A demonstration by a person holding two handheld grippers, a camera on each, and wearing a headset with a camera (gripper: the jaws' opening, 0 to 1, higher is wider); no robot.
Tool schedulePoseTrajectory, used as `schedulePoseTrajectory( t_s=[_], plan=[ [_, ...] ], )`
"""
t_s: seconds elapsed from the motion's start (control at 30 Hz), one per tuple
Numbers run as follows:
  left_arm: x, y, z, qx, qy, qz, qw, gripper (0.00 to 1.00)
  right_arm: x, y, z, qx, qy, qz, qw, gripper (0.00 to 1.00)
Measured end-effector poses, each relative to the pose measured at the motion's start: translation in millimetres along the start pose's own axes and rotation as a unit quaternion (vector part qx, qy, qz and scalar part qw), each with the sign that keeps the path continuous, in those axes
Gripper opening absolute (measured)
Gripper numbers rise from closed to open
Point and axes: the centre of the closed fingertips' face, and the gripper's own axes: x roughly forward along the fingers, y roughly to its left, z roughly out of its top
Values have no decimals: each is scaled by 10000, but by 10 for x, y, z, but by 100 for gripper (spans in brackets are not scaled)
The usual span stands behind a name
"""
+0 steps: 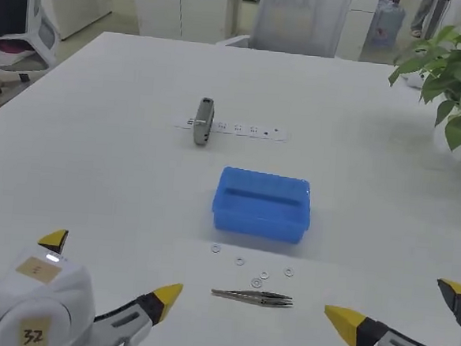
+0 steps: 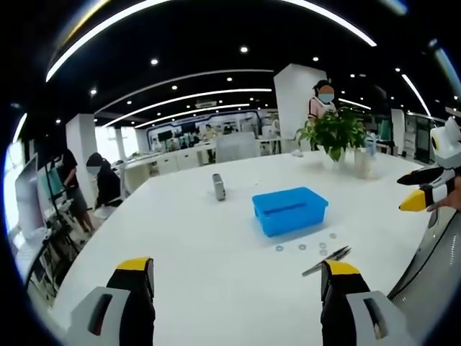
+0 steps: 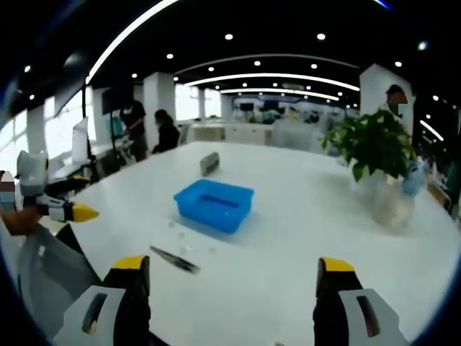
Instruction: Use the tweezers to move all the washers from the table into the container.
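Left gripper: sat at the near left of the head view, its yellow-tipped jaws spread wide with nothing between them.
Right gripper: sat at the near right, jaws also spread wide and holding nothing.
Tweezers: lay flat on the table between the two grippers, running left to right and touched by neither. In the left gripper view they lay just beyond the right-hand jaw tip.
Washers: five small rings could be counted, scattered loosely on the table between the tweezers and the container. The nearest lay just beside the tweezers, and whether it touched them could not be told.
Container: a blue rectangular tub stood upright near the table's middle, just beyond the washers. Its inside was too shadowed to tell what it held.
Table: a wide white top carried everything.
Power strip: a flat white strip of sockets lay farther off, beyond the container.
Grey block: stood at the strip's left end, and its type could not be made out.
Potted plant: green leaves stood at the far right of the table.
Chair: a grey one stood at the far edge.
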Motion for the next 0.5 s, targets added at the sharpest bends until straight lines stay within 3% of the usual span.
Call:
schedulePoseTrajectory(
  t_s=[0.33,0.5],
  plan=[
    [41,-114,-64,86,203,-290,9993,96,19,-35,-27,44,43,-23,10000,94],
    [51,-185,-44,130,291,-527,9981,95,8,-67,-16,58,-6,-87,9999,94]
  ],
)
